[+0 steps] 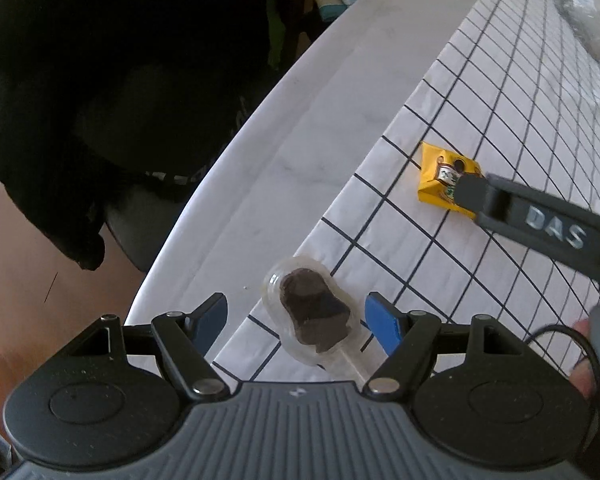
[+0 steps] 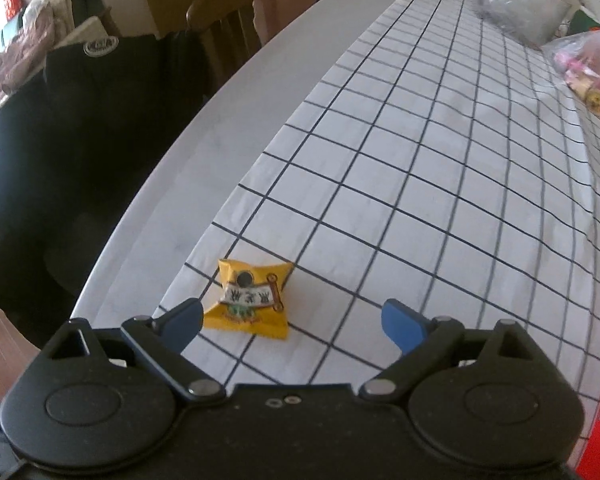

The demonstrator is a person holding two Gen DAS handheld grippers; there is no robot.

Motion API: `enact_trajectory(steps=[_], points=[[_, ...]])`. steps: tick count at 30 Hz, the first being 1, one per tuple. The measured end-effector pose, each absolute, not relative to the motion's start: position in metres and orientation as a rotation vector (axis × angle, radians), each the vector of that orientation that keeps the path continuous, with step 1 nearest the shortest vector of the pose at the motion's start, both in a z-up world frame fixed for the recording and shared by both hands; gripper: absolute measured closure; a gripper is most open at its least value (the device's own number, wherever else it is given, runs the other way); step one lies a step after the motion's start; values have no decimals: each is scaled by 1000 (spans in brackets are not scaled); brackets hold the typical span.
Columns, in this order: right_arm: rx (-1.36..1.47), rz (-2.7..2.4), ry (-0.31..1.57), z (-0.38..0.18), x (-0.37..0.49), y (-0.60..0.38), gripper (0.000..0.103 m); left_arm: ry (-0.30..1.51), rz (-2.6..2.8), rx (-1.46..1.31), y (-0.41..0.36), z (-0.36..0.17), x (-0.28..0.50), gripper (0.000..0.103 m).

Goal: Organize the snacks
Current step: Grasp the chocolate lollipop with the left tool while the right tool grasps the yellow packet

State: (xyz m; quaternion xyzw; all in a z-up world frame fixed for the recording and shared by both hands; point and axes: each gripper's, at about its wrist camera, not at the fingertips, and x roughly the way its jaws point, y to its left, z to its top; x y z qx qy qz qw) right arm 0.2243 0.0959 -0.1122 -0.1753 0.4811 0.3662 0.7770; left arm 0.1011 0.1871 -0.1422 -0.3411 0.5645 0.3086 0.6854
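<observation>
Both wrist views downward, sharing yellow packet (image 1: pixel 446 178).

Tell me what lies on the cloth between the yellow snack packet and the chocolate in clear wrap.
Nothing: in the left wrist view only bare checked cloth separates the yellow packet from the clear-wrapped chocolate.

the right tongs (image 2: pixel 292 320) stand wide apart over a small yellow foil snack packet (image 2: pixel 252 300) lying on the white grid-checked cloth (image 2: pixel 420 160) covering the tabletop (image 2: pixel 220 128).

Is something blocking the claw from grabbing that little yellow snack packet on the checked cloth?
No, nothing visible blocks it. The small yellow snack packet lies alone on the white checked cloth, just ahead of the open right gripper, nearer its left finger, with only bare cloth around it.
</observation>
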Motion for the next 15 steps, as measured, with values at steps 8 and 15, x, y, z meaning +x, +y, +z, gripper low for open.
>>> enact_trajectory(steps=[8, 15], points=[[-454, 804, 1091, -129, 223, 125, 19, 1299, 723, -819, 193, -156, 101, 29], [-492, 806, 1084, -135, 221, 134, 26, 1300, 735, -800, 191, -157, 108, 29]])
